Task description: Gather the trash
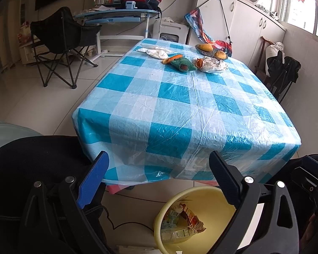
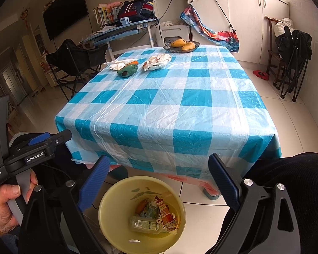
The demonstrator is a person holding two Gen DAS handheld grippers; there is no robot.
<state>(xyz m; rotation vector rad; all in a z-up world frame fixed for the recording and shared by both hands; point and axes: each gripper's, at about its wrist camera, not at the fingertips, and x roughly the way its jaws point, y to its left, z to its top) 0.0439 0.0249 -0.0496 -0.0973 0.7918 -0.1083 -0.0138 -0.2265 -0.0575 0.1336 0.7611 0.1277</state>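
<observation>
Both tongs, left and right, gape empty above the bin. Crumpled wrapper lies far across the counter; likely light, soft, pinch a raised fold.

Glossy, creased plastic tablecloth in blue and white checks; smooth yellow plastic bin holding a clear plastic bottle and crumpled printed carton; shiny pale floor tiles

The yellow bin is partly hidden behind the tongs.
</observation>
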